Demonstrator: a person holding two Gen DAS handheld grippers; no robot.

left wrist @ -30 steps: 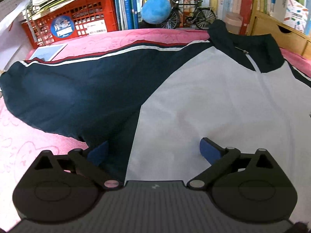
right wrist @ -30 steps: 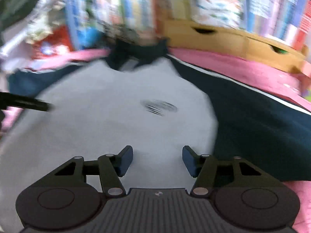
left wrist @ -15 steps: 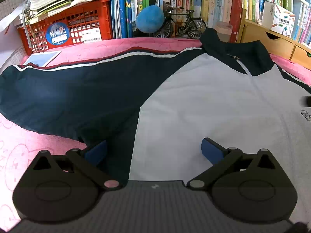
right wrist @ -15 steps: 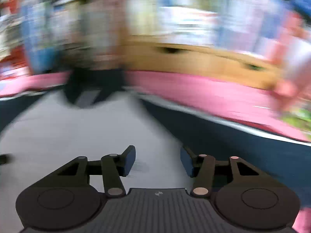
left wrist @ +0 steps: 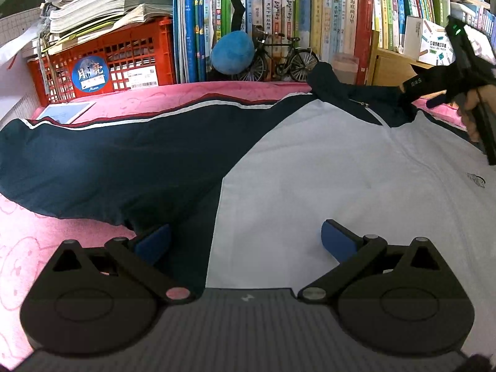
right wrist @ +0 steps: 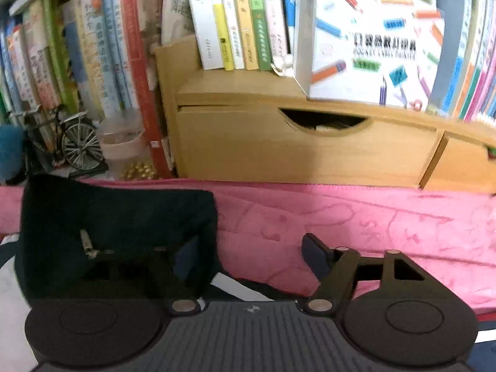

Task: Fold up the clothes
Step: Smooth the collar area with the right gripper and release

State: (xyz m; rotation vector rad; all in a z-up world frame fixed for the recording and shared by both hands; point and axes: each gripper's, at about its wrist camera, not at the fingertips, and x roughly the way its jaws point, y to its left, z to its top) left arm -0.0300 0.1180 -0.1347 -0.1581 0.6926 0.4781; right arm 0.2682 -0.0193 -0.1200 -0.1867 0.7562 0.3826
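L gripper (left wrist: 245, 238) was held spread over jacket (left wrist: 310, 167); R gripper (right wrist: 248, 254) jaws were opening at collar (right wrist: 117, 214), nothing pinched.

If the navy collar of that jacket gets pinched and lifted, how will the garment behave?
The jacket is probably floppy: it lies flat and draped on the pink blanket, so the sleeve would likely trail. It looks thin, so likely light. The collar stands up slightly and is probably a bit stiffer. The right hand-held gripper, jaws opening, has nothing pinched yet.
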